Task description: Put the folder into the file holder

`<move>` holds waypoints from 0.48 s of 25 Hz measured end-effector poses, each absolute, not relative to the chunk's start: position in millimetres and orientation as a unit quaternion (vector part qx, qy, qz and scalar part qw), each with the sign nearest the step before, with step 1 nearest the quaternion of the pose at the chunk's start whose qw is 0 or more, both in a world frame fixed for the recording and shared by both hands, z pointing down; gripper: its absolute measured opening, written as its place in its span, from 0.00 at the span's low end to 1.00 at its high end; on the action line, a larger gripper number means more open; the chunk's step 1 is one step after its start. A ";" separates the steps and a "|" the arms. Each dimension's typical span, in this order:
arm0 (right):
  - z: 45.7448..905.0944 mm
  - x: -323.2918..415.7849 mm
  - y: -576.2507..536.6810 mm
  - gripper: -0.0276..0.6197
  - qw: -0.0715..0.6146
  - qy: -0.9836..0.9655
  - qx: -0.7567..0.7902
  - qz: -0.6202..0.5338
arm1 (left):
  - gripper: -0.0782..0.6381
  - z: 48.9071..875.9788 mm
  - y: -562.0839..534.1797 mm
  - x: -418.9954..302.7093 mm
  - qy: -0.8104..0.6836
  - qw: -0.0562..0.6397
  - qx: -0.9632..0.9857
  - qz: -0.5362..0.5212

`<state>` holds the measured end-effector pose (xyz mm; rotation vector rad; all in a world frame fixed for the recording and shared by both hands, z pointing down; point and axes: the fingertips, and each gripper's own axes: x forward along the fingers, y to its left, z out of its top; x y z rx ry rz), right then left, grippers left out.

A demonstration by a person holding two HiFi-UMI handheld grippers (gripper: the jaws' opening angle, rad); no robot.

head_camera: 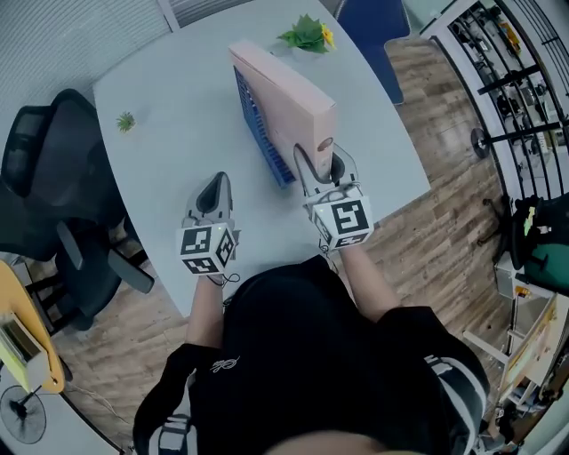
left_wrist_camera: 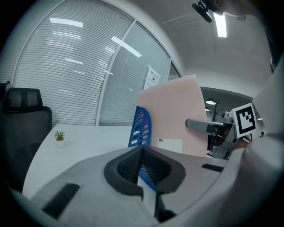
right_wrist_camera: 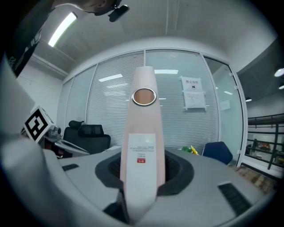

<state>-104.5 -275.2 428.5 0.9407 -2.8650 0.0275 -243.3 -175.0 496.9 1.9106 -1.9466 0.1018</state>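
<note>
**Office tabletop: pink folder gripped upright at the blue holder**

Pale and nearly bare, the tabletop [head_camera: 178, 107] stood in an office with slatted blinds behind glass partitions and a wood-plank floor. A black office chair [head_camera: 44, 169] sat off its left side and a blue chair [head_camera: 373, 27] at its far end. A tiny potted plant [head_camera: 125, 121] stood near the left edge, and a green sprig with a yellow flower [head_camera: 308, 35] lay at the far edge.

Near the middle, the pink folder [head_camera: 289, 93] stood upright on its long edge, its spine end toward the person. The blue file holder [head_camera: 260, 133] showed directly along its left side and under its near end, touching it (whether the lower edge sat down in a slot could not be told from these views).

The right gripper [head_camera: 325, 169] reached to the near end of the folder. Its fingers [right_wrist_camera: 179, 170] were partly apart and pressed on either side of the spine, which rose between them with its white label and round finger hole above the grip.

The left gripper [head_camera: 215, 188] hovered over bare tabletop, left of the holder and apart from it. Its fingers [left_wrist_camera: 126, 166] met at the tips with nothing between them, pointing toward the slotted blue end panel.
</note>
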 end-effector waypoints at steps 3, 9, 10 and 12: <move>428.9 -106.8 -286.9 0.26 0.065 -0.951 0.301 -0.001 | 0.11 500.3 -183.0 -240.3 -0.702 0.207 0.680 0.038; 431.3 -115.4 -296.3 0.29 0.070 -0.957 0.283 -0.004 | 0.11 512.6 -191.1 -238.3 -0.706 0.222 0.672 0.044; 432.1 -116.3 -297.3 0.30 0.079 -0.957 0.279 -0.002 | 0.11 513.9 -192.8 -237.2 -0.705 0.223 0.672 0.045; 435.1 -115.9 -299.1 0.32 0.116 -0.956 0.268 0.005 | 0.11 515.4 -196.1 -233.0 -0.701 0.225 0.675 0.046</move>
